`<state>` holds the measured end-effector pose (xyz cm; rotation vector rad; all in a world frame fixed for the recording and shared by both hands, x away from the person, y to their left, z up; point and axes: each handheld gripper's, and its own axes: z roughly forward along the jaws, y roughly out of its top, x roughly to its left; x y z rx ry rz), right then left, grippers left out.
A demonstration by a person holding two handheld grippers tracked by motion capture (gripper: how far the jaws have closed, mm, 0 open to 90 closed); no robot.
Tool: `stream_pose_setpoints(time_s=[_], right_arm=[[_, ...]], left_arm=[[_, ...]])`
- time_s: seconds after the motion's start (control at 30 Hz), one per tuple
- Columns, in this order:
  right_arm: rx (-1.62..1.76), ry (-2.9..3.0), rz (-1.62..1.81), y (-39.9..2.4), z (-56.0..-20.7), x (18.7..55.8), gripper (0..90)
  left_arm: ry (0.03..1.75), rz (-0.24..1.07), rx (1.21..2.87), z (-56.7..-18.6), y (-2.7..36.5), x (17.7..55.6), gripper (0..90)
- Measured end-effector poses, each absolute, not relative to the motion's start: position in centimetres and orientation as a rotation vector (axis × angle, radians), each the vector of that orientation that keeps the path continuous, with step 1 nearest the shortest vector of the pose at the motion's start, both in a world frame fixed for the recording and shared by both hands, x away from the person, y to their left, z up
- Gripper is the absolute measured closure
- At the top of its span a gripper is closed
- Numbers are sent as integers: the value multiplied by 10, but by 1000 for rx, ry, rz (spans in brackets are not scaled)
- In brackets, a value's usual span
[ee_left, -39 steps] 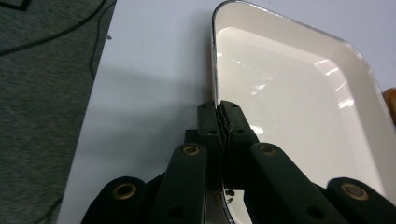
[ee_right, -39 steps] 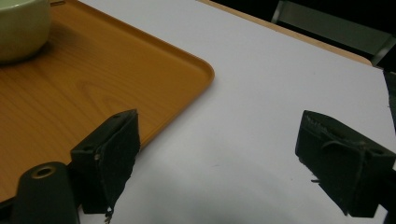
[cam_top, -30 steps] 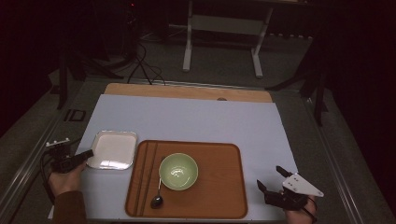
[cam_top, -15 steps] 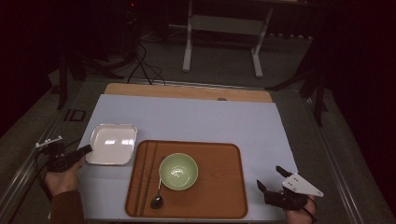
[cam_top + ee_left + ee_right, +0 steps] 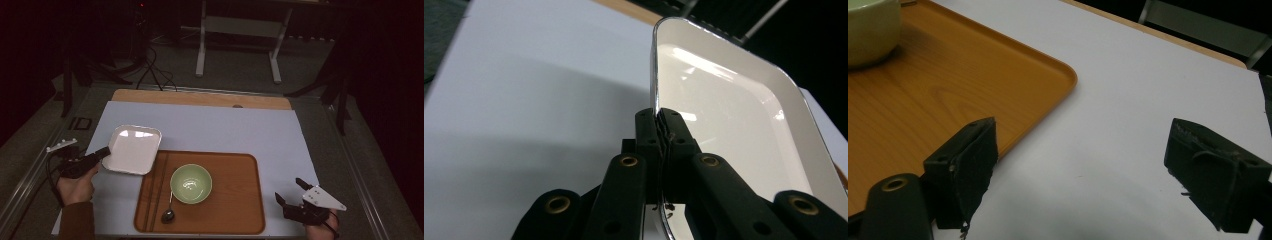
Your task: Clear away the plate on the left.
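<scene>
A white rectangular dish (image 5: 133,148) hangs tilted over the left of the table, its near rim pinched by my left gripper (image 5: 104,152). In the left gripper view the jaws are shut on the rim of the dish (image 5: 734,130), and the left gripper (image 5: 659,122) holds it off the white tabletop. An orange wooden tray (image 5: 235,205) lies at the front centre with a green bowl (image 5: 191,183), a spoon (image 5: 168,215) and dark chopsticks (image 5: 156,190) on it. My right gripper (image 5: 290,193) rests open near the tray's right edge. The right gripper (image 5: 1083,175) has nothing between its jaws.
The white tabletop (image 5: 240,132) stretches behind the tray, with a wooden strip (image 5: 200,98) along its far edge. A metal stand (image 5: 235,40) and cables (image 5: 150,70) sit on the dark floor beyond. The tray's corner (image 5: 1063,75) and the bowl (image 5: 870,30) lie left of my right gripper.
My left gripper has lifted the white dish and carried it right and farther back, toward the tray's far left corner. The right gripper has not moved.
</scene>
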<state>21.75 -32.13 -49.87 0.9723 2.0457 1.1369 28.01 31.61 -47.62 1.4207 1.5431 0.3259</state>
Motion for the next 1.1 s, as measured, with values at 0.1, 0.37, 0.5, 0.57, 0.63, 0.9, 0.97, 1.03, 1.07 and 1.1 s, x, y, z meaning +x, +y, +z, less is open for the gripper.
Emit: stream_pose_setpoints(time_s=[0.1,0.37,0.5,0.57,0.63,0.9,0.97,1.03,1.07,1.1], right_arm=[[972,2045,1138,-322,-499,217,138],[973,2044,1139,-322,-499,218,138],[975,2040,1141,-322,-499,218,138],[976,2042,1140,-322,-499,218,138],[975,2041,1140,-322,-499,218,138],[976,2041,1142,-322,-499,218,138],[978,2040,1141,-322,-499,218,138],[980,2039,1141,-323,-499,218,138],[980,2039,1141,-323,-499,218,138],[979,2038,1142,-323,-499,218,138]], left_arm=[[1513,328,1453,-469,307,285,887],[1434,326,1519,-452,285,295,887],[1392,318,1551,-445,274,300,886],[1375,313,1567,-442,269,302,887],[1355,305,1586,-440,264,304,887],[1286,281,1653,-432,242,312,887],[1270,278,1669,-430,236,313,887],[1252,271,1686,-428,231,315,888],[1242,268,1694,-427,228,316,888],[1235,264,1701,-426,226,316,888]])
